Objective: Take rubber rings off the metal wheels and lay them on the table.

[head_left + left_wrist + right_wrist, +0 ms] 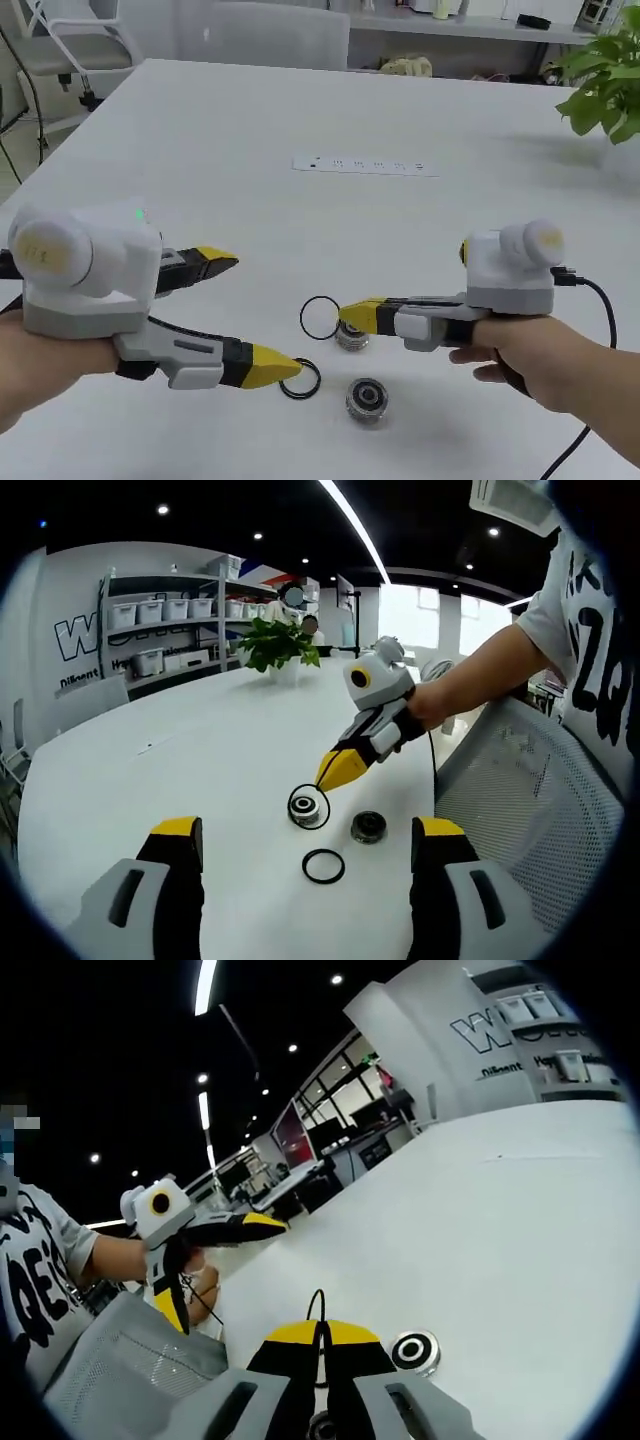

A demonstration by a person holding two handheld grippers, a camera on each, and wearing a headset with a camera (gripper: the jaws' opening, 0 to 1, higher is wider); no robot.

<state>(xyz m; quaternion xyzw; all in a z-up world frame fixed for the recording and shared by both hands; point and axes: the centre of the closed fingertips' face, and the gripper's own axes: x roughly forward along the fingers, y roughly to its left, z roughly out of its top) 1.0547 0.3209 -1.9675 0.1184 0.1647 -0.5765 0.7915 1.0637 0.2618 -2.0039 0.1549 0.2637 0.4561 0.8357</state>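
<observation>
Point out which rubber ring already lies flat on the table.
The loose ring beside the lower jaw of the left gripper. The other ring is pinched in the right gripper, held up beside a wheel.

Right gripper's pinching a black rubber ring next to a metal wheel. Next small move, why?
Probably raise the right gripper slightly, so the thin black rubber ring clears the small metal wheel. Its jaws are shut on the ring, which hangs right beside that wheel; one loose black ring already lies on the white table.
</observation>
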